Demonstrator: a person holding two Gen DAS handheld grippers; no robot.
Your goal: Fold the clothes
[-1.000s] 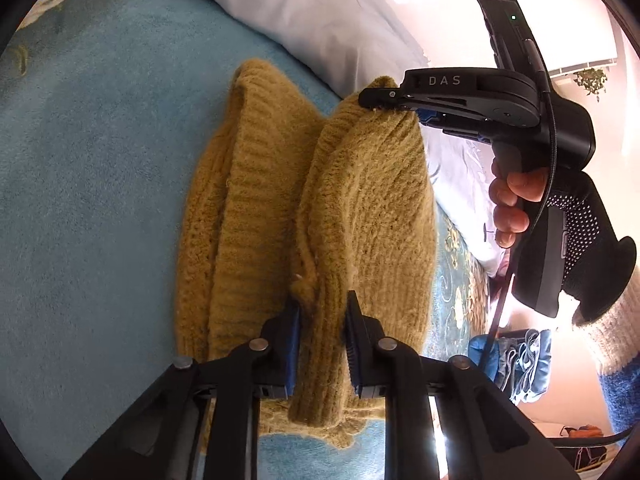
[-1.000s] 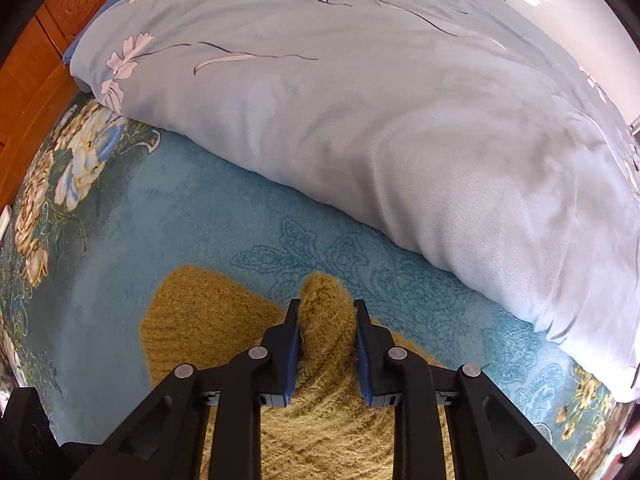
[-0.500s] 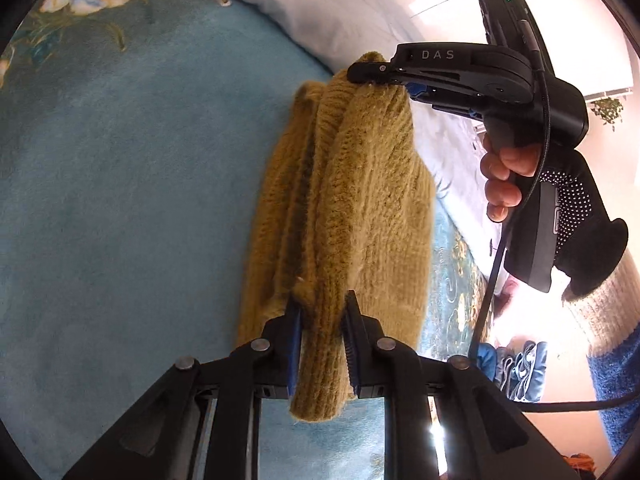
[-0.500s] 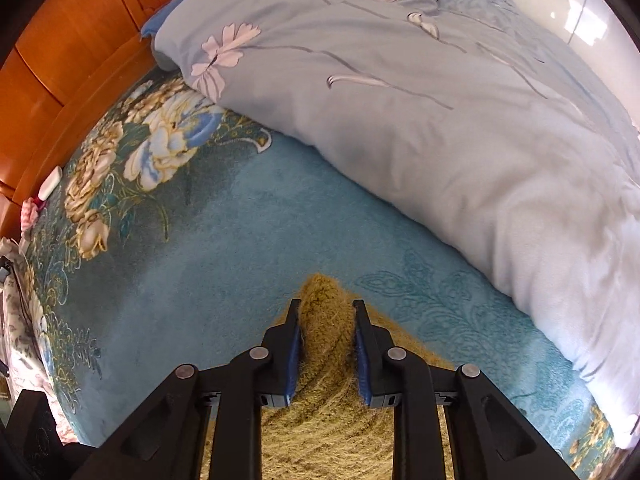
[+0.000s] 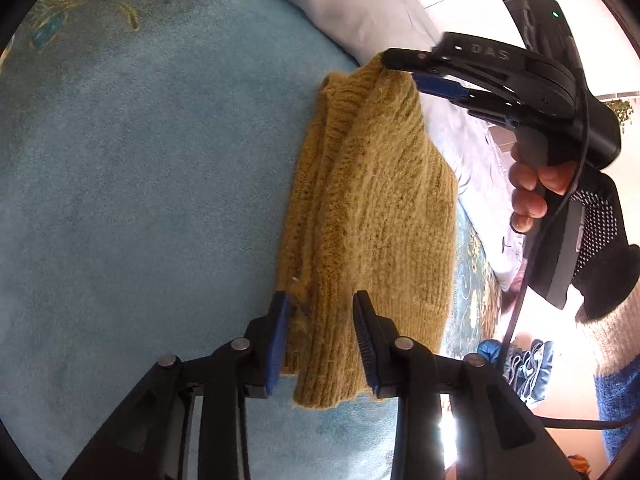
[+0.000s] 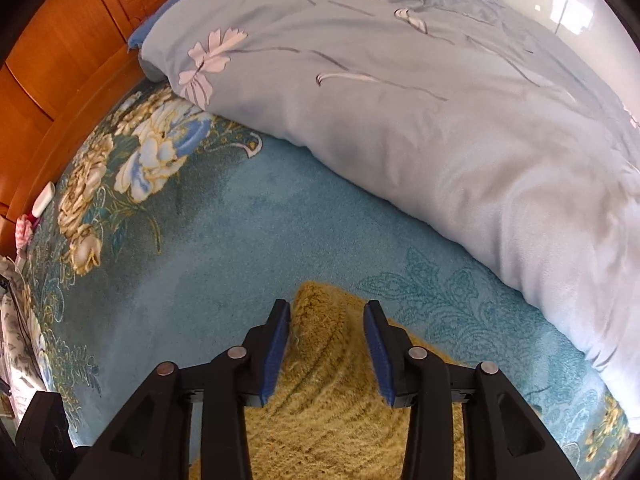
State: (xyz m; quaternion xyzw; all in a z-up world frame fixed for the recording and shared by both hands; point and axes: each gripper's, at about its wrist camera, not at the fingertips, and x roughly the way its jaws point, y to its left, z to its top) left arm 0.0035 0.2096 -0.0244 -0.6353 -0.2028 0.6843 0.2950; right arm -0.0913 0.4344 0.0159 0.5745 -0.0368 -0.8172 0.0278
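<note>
Letting go of the mustard sweater, folded lengthwise on the teal bedspread beside the duvet: left claw and right claw both spread astride opposite ends, probably releasing so the fold settles flat.

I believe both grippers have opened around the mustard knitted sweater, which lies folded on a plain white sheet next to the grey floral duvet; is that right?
Not quite: the surface is not a plain white sheet. The right wrist view shows the sweater on a teal blanket with a floral border. The rest holds: the left gripper and right gripper stand open around the knit, beside the duvet.
</note>
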